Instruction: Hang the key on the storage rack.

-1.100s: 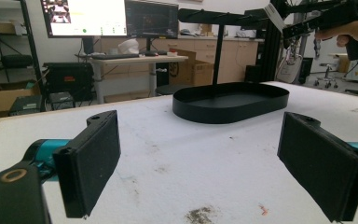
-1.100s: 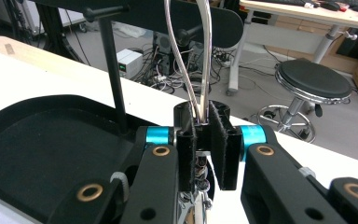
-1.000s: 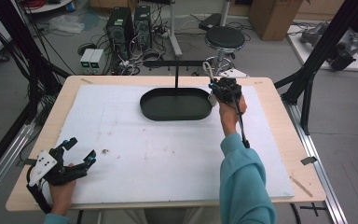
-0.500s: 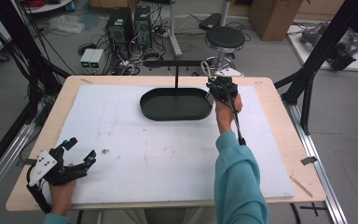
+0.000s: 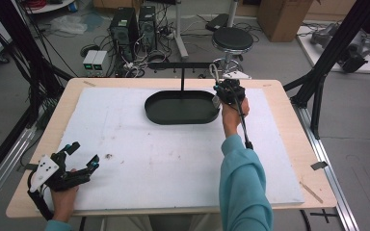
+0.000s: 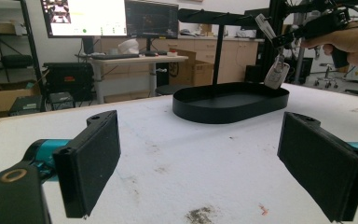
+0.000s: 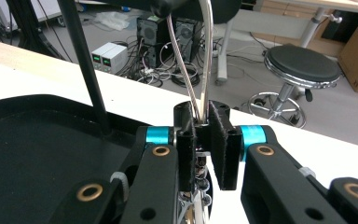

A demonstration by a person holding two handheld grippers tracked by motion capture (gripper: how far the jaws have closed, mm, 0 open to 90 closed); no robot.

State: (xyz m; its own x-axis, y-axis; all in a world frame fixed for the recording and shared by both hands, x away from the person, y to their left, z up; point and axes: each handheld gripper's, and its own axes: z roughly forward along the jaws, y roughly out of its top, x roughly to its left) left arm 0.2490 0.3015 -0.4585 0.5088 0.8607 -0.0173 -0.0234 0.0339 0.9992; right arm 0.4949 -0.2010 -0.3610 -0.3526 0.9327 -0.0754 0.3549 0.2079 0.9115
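Observation:
A black oval tray (image 5: 149,110) lies at the table's far middle, with a black T-shaped peg stand (image 5: 182,77) rising from it. My right gripper (image 5: 218,88) is at the tray's right end, under the right tip of the crossbar, shut on a thin silvery loop (image 7: 201,60). The loop runs up to the bar's end (image 7: 161,5). A pale key fob (image 6: 277,74) dangles below that gripper (image 6: 279,41) over the tray's rim. My left gripper (image 5: 84,153) rests open near the table's front left corner, its pads (image 6: 93,158) wide apart and nothing between them.
A white mat (image 5: 173,154) covers the wooden table (image 5: 289,125). Behind the far edge are a round black stool (image 5: 232,38), computer towers (image 5: 130,24) and tangled cables on the floor. Black frame posts (image 5: 318,82) stand at the right.
My right gripper has drifted slightly left and toward the stand's crossbar with the loop still in it. The left gripper has stayed put.

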